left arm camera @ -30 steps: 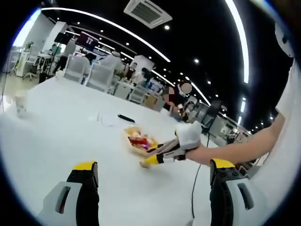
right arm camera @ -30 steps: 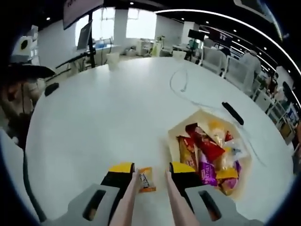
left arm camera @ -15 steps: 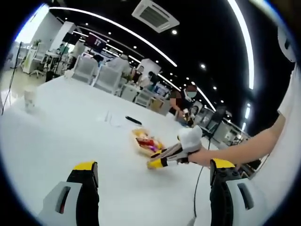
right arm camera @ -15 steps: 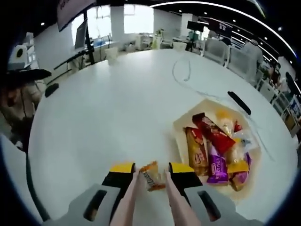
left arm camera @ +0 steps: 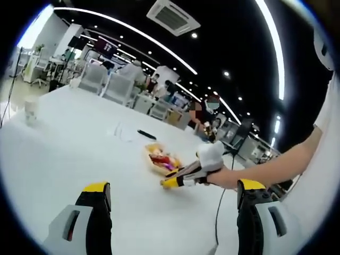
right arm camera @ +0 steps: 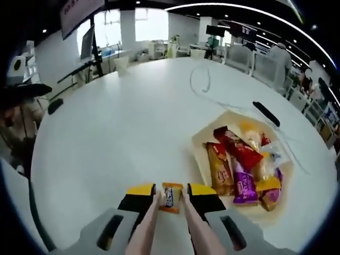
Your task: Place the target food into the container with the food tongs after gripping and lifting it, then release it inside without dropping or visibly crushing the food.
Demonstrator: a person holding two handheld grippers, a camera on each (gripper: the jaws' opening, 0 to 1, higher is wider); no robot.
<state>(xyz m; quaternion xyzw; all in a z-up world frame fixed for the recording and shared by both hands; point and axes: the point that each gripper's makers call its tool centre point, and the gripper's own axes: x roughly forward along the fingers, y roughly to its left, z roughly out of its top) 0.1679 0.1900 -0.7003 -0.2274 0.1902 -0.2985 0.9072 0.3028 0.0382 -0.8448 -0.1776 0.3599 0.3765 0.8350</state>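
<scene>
A small orange snack packet stands pinched between the two pale blades of the food tongs. My right gripper is shut on those tongs, low over the white table. The beige container lies just right of the packet and holds several wrapped snacks. In the left gripper view the container sits mid-table, with the right gripper in a white-gloved hand next to it. My left gripper stands wide open, well back, with nothing between its jaws.
A black remote-like bar and a thin white cable lie beyond the container. A paper cup stands at the table's far left. A dark cable runs down near the person's arm. Chairs and people line the far side.
The tongs' blades have drawn closer together on the orange packet, which lay tilted between them and now stands straight in their grip. Both views have shifted slightly.
</scene>
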